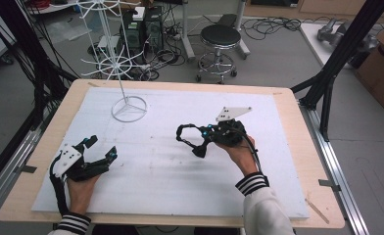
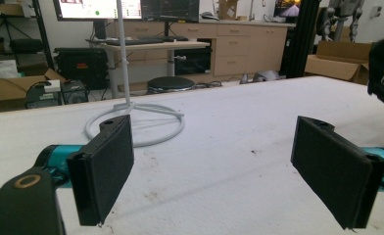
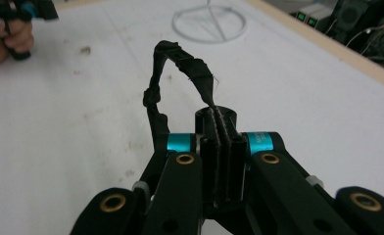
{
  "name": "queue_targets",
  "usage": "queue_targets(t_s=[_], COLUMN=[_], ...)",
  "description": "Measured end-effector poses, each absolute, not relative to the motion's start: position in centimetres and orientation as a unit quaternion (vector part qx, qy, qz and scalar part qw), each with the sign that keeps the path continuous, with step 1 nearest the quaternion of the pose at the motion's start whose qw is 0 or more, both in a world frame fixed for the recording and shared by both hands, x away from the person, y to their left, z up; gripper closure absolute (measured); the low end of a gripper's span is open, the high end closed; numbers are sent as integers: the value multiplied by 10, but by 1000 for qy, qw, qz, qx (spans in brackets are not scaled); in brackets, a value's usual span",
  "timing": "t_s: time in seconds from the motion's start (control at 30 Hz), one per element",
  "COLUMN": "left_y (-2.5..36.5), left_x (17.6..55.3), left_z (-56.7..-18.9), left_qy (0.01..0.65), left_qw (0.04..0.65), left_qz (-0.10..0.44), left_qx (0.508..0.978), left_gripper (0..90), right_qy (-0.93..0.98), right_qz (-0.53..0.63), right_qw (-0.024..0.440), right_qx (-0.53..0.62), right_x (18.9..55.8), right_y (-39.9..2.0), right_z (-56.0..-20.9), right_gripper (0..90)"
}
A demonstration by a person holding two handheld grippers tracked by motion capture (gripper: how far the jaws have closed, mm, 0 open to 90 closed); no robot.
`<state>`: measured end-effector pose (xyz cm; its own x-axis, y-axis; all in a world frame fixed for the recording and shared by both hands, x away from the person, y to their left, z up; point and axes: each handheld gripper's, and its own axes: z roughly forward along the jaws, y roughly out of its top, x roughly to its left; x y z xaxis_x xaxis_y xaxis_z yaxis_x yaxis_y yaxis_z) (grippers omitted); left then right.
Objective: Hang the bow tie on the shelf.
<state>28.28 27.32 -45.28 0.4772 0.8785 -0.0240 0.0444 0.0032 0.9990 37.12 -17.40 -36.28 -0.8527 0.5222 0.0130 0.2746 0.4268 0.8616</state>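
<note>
Near the white wire stand point(image 1: 128, 108), one wrinkled black strap point(image 3: 180, 73) is clamped by the right gripper point(image 1: 200, 148); the left gripper point(image 1: 101, 148), its flat padded fingers point(image 2: 104, 169) apart, is held over the desk point(image 1: 180, 171).

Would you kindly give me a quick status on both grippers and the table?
Left gripper open, holding nothing, low over the white mat. Right gripper shut on a black strap. White wire rack stand far left, apart from both.
</note>
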Motion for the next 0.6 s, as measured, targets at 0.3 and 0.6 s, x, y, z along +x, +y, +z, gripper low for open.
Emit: queue_targets(t_s=[0.3, 0.6], left_y=[273, 273], left_x=[283, 283], left_z=[-453, -453], left_qy=[374, 375], left_qw=[600, 598], left_qz=[347, 348], left_qx=[616, 617], left_gripper=[165, 165], right_qy=[783, 757], right_qz=[556, 590], right_qw=[142, 154], right_qx=[241, 234], right_x=[372, 376], right_y=[-168, -155], right_z=[-354, -342], right_gripper=[886, 886])
